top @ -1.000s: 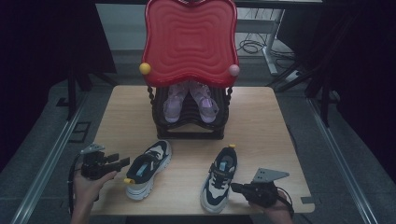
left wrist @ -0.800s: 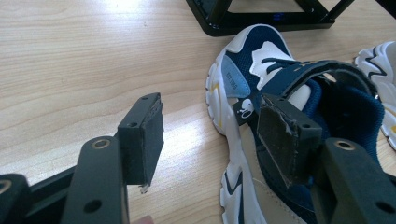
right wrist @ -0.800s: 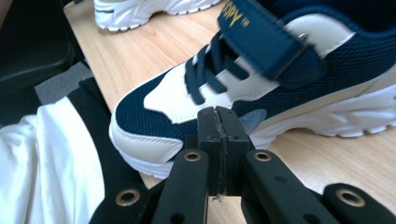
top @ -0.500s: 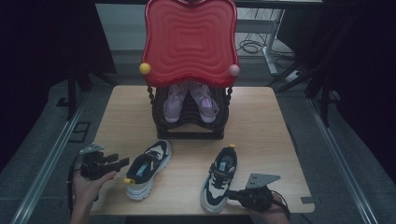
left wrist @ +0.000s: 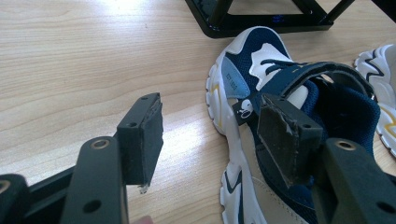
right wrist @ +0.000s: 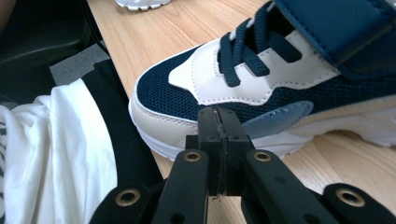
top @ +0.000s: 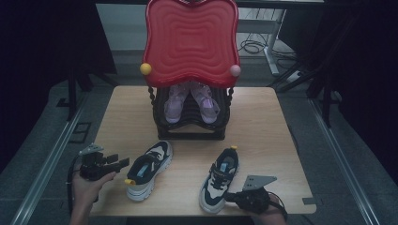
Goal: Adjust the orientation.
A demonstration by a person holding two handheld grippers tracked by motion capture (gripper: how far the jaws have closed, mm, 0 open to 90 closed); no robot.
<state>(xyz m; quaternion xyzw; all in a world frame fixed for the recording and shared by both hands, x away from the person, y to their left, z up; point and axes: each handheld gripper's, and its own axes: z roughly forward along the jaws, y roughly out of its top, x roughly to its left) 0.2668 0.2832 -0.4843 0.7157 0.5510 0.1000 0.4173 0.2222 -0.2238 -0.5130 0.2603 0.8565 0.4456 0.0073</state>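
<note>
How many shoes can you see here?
4: two navy-and-white sneakers on the table, left sneaker and right sneaker, and two purple shoes, and, in the black rack.

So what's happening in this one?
A person works two grippers at a table around a pair of navy-and-white sneakers. The left gripper, jaws open, sits beside the left sneaker. The right gripper, jaws shut on nothing, is at the right sneaker. Pink shoes sit in a black rack behind.
</note>
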